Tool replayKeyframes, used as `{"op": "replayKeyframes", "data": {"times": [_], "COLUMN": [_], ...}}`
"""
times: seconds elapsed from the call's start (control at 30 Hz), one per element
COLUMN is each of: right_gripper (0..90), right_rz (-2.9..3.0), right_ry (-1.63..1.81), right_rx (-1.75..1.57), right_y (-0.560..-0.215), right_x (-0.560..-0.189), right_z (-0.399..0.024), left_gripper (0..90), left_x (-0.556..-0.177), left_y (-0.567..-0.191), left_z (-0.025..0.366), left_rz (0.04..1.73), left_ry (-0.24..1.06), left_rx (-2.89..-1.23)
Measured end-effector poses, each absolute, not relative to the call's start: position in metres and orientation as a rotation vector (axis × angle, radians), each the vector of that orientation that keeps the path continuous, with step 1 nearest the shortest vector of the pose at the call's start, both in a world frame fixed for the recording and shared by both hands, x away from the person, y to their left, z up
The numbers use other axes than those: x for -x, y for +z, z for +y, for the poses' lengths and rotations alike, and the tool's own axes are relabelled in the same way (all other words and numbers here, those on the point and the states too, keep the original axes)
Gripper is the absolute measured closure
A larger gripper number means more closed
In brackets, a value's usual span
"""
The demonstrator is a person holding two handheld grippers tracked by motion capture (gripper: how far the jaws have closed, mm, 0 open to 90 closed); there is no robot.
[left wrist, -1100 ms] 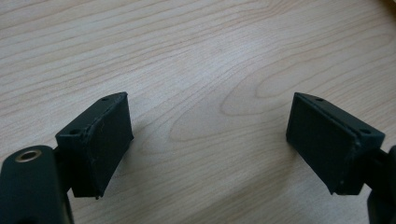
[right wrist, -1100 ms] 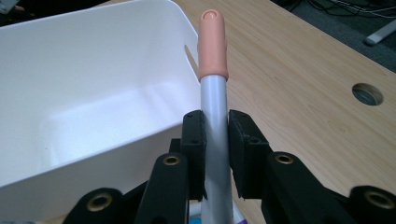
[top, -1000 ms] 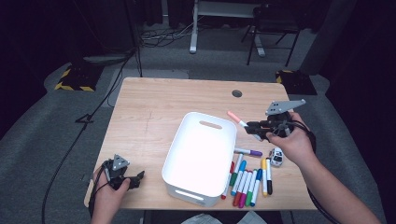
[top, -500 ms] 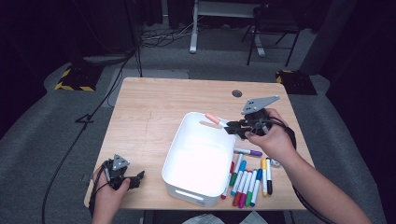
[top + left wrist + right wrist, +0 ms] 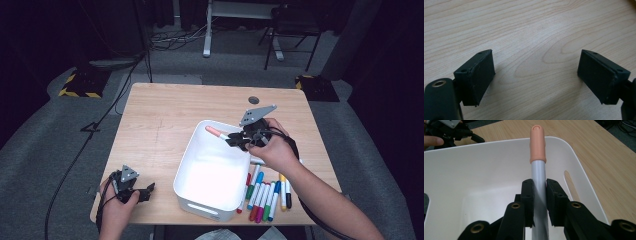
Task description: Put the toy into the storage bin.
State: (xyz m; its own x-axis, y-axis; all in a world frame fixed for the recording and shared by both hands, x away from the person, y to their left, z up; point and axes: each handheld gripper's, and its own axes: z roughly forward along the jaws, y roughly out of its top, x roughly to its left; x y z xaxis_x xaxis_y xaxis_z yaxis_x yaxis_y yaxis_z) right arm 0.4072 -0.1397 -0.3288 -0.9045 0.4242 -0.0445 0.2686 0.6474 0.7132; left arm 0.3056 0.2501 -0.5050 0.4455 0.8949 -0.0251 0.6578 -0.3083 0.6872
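My right gripper point(image 5: 235, 140) is shut on a marker point(image 5: 216, 132) with a grey barrel and a peach-pink cap, holding it over the far right corner of the white bin point(image 5: 197, 187). In the right gripper view the marker point(image 5: 538, 150) rises between the jaws, cap pointing away, above the bin's interior point(image 5: 474, 185). Several coloured markers point(image 5: 265, 197) lie in a row on the table to the right of the bin. My left gripper point(image 5: 142, 192) rests at the table's near left corner, open; in the left gripper view its fingers point(image 5: 477, 75) stand wide apart over bare wood.
The wooden table point(image 5: 165, 115) has a small dark round hole point(image 5: 254, 100) near its far edge. The left half of the table is bare wood. A chair point(image 5: 292, 30) and a desk frame point(image 5: 210, 25) stand on the grey floor beyond, with cables across it.
My right gripper has carried the peach-capped marker leftwards from beside the bin to over its far right corner. The left gripper has not moved.
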Motion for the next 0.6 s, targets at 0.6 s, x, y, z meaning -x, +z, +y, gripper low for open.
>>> {"op": "replayKeyframes", "data": {"times": [0.6], "right_gripper": [76.6], "right_rz": [2.740], "right_ry": [0.962], "right_rx": [-0.546], "right_y": [-0.356], "right_x": [-0.409], "right_z": [-0.139], "left_gripper": [14.8], "left_x": [-0.305], "left_y": [-0.505], "left_z": [0.248], "left_rz": [1.314], "left_ry": [0.484], "left_rx": [-2.058]}}
